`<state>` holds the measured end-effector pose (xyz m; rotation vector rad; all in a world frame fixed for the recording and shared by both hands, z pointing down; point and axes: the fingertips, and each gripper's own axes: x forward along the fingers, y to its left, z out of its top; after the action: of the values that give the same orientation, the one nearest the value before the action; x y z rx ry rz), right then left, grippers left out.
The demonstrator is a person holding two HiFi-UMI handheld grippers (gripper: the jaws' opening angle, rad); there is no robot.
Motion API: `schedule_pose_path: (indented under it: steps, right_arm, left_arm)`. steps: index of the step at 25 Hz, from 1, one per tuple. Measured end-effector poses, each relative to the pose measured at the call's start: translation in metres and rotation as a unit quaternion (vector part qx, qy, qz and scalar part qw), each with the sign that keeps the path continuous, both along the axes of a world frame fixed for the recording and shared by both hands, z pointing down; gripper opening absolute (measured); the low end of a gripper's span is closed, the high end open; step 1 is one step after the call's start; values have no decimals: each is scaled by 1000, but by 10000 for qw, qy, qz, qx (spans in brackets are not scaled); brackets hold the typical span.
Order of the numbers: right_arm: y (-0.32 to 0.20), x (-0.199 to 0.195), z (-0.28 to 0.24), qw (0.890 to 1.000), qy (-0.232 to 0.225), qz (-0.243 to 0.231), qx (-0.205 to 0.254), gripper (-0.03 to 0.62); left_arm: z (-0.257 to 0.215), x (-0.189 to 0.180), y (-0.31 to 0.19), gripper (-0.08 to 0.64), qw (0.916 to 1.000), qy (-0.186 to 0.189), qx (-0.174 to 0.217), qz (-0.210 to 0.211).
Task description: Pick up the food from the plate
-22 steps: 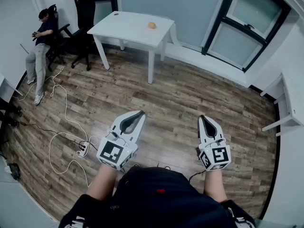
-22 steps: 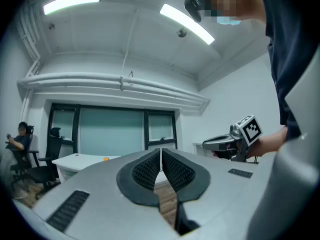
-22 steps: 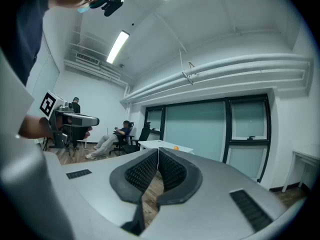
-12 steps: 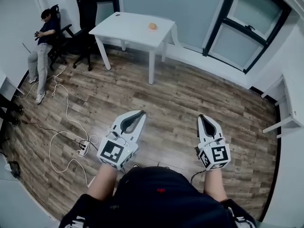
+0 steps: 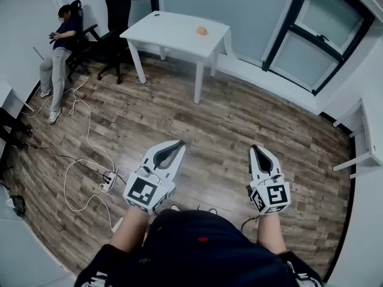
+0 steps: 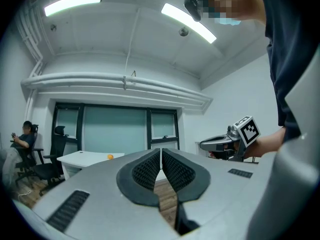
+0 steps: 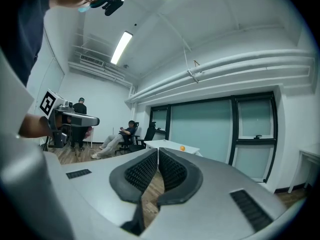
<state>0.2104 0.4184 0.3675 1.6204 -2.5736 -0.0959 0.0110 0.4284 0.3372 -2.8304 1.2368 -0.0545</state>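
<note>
A small orange piece of food lies on a white table far across the room; it also shows as an orange dot in the left gripper view and as one in the right gripper view. I cannot make out a plate under it. My left gripper is held level above the wooden floor, shut with nothing between its jaws. My right gripper hangs beside it, also shut and empty. Both are far from the table.
A person sits in an office chair at the far left, with a second black chair next to the table. White and black cables and a power strip lie on the floor at left. Another white table stands at the right edge.
The head view has shifted a little: the table, the food and the chairs now sit further right in the frame. Both grippers keep their places and stay shut.
</note>
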Motion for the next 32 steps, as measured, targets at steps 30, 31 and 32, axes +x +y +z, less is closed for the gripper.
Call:
schedule_pose_path:
  steps: [30,31,32]
  right_arm:
    - [-253,-114,15,9971,223,-701,-202,29]
    - [-268,-105,14,9969,226,-732,-195,29]
    - [-283,-94,12,9967,232,-748,-197,29]
  left_arm:
    - [21,-90,-235,31,9995,-67,-207,-229]
    - [20,-80,-251,31,9995,-69,-212,-235]
    - [18,-69,-266,30,9995,-65,-213,-240]
